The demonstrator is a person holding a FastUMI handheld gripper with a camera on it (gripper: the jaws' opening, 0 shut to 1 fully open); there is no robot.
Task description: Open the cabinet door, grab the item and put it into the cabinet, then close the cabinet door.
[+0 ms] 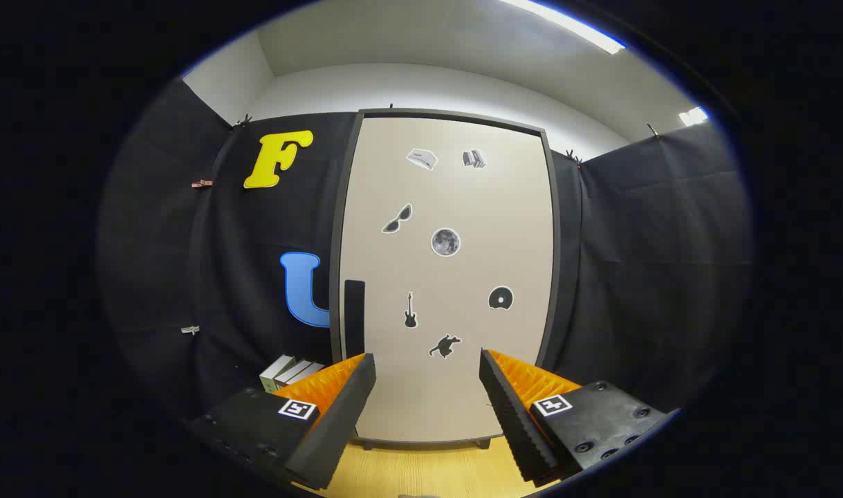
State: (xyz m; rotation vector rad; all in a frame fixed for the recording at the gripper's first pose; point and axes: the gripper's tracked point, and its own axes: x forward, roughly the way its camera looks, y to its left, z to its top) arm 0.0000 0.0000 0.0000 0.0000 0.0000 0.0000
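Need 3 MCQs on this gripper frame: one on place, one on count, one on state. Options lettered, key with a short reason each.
1. Where is the dark handle on the cabinet door?
A) along its edge nearest the boxes
B) dead centre
C) top edge

2. How many stickers are on the door?
A) four
B) seven
C) ten

3. What state is the gripper in?
A) open, holding nothing
B) shut on the handle
C) shut on a box

Key: 1 A, the strip runs down the edge beside the boxes. 2 B, seven stickers can be counted. 3 A, the fingers stand apart with the closed door showing between them.
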